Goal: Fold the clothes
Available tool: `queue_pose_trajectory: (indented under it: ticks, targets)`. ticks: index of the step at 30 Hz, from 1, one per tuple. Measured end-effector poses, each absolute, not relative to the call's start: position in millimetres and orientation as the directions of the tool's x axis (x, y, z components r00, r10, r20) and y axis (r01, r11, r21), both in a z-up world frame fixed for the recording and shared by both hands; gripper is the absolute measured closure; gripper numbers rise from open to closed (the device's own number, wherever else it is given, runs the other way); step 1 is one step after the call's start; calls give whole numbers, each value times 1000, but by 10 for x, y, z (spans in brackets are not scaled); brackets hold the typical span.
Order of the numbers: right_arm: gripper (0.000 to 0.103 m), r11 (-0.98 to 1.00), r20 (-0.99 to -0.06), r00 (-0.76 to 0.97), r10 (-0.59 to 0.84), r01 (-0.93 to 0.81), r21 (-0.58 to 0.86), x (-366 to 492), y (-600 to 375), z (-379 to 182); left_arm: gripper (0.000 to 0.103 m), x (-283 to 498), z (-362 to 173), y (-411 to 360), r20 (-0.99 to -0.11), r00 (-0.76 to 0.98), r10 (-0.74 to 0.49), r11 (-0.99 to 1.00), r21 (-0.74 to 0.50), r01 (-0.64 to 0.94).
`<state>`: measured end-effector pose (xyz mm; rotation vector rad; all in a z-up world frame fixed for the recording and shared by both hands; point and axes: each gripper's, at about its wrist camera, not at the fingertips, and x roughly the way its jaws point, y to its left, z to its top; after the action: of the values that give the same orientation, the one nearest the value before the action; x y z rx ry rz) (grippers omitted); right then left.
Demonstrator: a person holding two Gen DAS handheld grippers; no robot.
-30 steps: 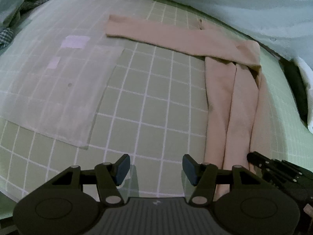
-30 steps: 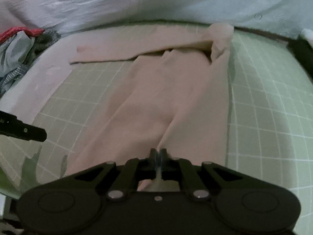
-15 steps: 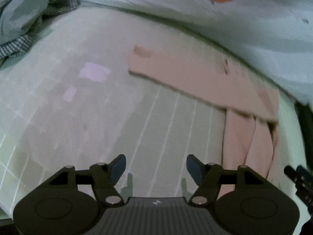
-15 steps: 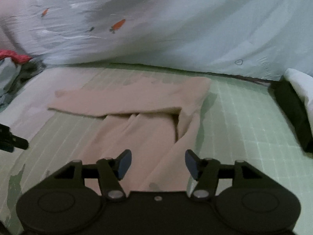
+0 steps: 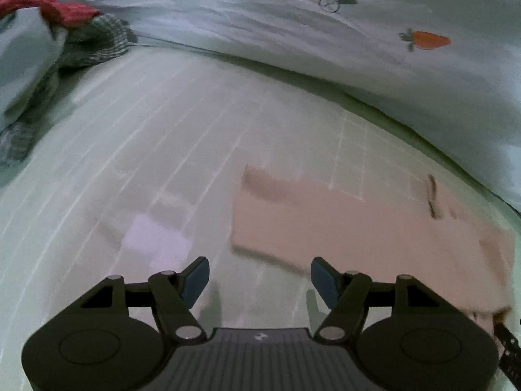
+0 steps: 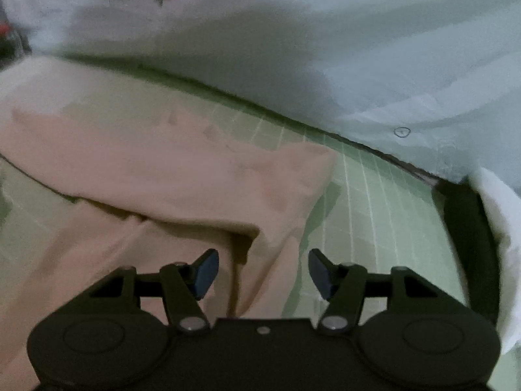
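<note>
The pink garment (image 6: 156, 169) lies flat on the green grid surface (image 6: 374, 195). One long part of it is folded sideways across the top, and the rest runs down toward the right hand-held gripper (image 6: 260, 268). It looks part-folded, so I think more folding is still needed, but I cannot tell which fold comes next.

The right hand-held gripper is spread wide and holds nothing. It hovers over the right side of the garment, where a corner of the folded part sticks out just ahead of its fingers. That is a good spot to be, because the loose edge there is easy to pinch.

The left hand-held gripper (image 5: 259, 280) is spread wide too, and it is empty. The end of the long folded part (image 5: 325, 224) lies just ahead of it and a little to its right. I think it waits there so it can catch that end.

There is bare green room to the right of the right hand-held gripper, up to a dark thing (image 6: 465, 221) by the edge. Far ahead and to the left of the left hand-held gripper sits a pile of other clothes (image 5: 65, 36). A pale sheet (image 5: 293, 32) rises behind it all, so there is little room that way.
</note>
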<state>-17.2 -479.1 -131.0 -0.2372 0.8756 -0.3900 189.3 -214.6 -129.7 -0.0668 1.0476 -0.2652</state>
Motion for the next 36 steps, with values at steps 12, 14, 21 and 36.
queue_pose_trajectory:
  ticks: [12,14,21,36]
  targets:
    - [75,885,-647,613,-454,224,-409,135,-4963,-1353,85,2375,-1519,-2311,-834,490,-256,966,-205,155]
    - [85,893,-640,631,-439,230,-386,111,-4968,-1320,99,2456,-1556,-2338,-831,493,-257,966,-210,151]
    - [94,902,-584,688,-431,302,-309,26,-4986,-1104,99,2308,-1244,-2313,-760,583,-288,957,-243,157]
    - [43,935,-695,701,-161,334,121,-74,-5244,-1026,99,2231,-1077,-1932,-740,642,-199,974,-219,48]
